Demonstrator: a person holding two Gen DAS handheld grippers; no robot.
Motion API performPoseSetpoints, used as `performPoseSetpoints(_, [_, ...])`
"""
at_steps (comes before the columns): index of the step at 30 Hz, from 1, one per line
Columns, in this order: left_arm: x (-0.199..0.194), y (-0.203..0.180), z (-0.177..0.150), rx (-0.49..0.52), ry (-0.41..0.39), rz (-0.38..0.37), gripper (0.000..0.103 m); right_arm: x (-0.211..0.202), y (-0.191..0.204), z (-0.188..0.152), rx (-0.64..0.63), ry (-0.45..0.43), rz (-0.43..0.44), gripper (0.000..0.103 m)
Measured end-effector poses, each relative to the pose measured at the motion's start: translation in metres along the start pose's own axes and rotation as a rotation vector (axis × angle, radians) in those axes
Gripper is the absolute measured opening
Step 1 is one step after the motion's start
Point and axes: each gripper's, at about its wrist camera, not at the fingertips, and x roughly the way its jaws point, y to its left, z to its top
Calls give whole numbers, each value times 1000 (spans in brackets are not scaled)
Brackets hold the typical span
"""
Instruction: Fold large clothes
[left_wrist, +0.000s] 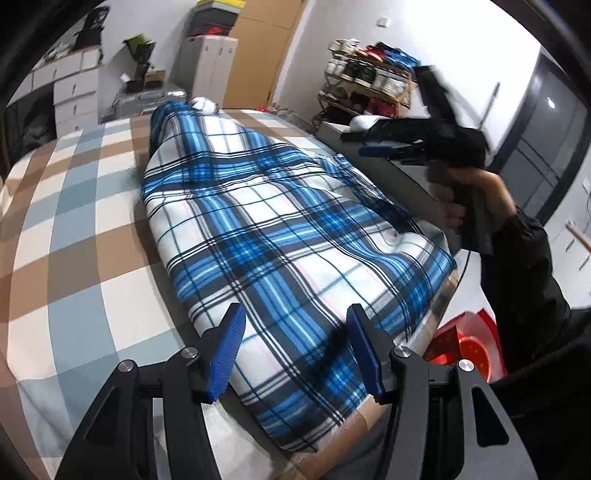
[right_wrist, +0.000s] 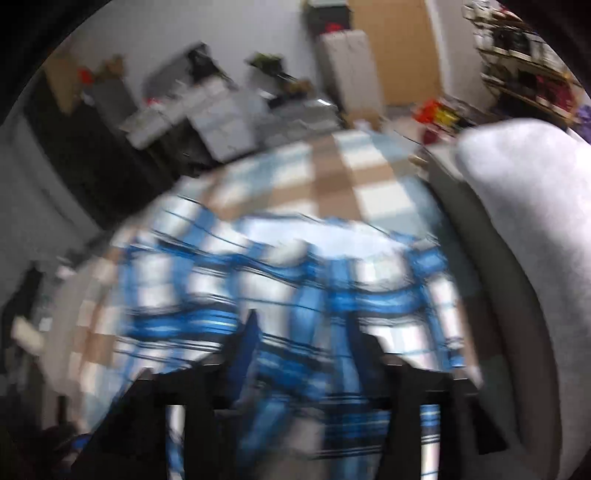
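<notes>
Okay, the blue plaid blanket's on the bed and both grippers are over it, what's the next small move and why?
Probably lower the left gripper onto the near edge of the plaid blanket and pinch it: its jaws stand open just above the cloth, holding nothing. The right gripper also looks empty.

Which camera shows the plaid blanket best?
The left wrist view: the plaid blanket lies sharp and nearly whole on the bed. The right wrist view shows it only as a motion-blurred patch.
</notes>
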Motion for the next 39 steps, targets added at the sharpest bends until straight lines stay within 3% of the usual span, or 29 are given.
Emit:
performPoseSetpoints(3, [4, -2, 1, -8, 1, 5, 51, 22, 18, 4, -41, 84, 87, 65])
performPoseSetpoints(6, [0, -4, 1, 0, -5, 14, 51, 61, 19, 3, -18, 204, 95, 65])
performPoseSetpoints(7, [-2, -4, 0, -1, -6, 21, 51, 72, 15, 3, 16, 239, 96, 58])
performPoseSetpoints(8, [-4, -3, -1, -3, -10, 27, 51, 79, 14, 4, 35, 259, 103, 22])
performPoseSetpoints(9, [-8, -2, -3, -7, -17, 36, 51, 78, 17, 2, 36, 263, 113, 3])
performPoseSetpoints(10, [-12, 1, -4, -14, -27, 43, 51, 59, 29, 3, -10, 194, 128, 3])
performPoseSetpoints(13, [-24, 10, -7, -46, -54, 59, 51, -32, 73, 1, -230, -116, 295, 3])
performPoseSetpoints(14, [-27, 14, -7, -61, -61, 65, 51, -65, 77, -5, -263, -225, 295, 3])
performPoseSetpoints(16, [-29, 22, -5, -93, -69, 70, 51, -68, 55, -5, -181, -236, 229, 3])
performPoseSetpoints(19, [-25, 31, -1, -127, -73, 62, 51, 2, 1, -11, -41, 13, -105, 5])
performPoseSetpoints(20, [-24, 31, 0, -129, -68, 63, 51, 19, -14, -15, 4, 88, -129, 5])
performPoseSetpoints(21, [-23, 30, 0, -128, -66, 68, 51, 23, -23, -19, 29, 108, -139, 5])
performPoseSetpoints(24, [-25, 28, 0, -111, -70, 80, 51, 10, -36, -28, 87, 76, -104, 26])
performPoseSetpoints(26, [-25, 30, 1, -109, -74, 84, 51, -5, -38, -30, 106, 35, -44, 50])
performPoseSetpoints(27, [-25, 34, 4, -110, -74, 86, 51, -6, -35, -28, 98, 29, -18, 54])
performPoseSetpoints(33, [-16, 49, 57, -79, -138, 103, 51, 30, -16, -20, 67, 122, 13, 59])
performPoseSetpoints(39, [26, 84, 148, -223, -148, 101, 51, 30, -4, -42, 52, 156, 39, 60])
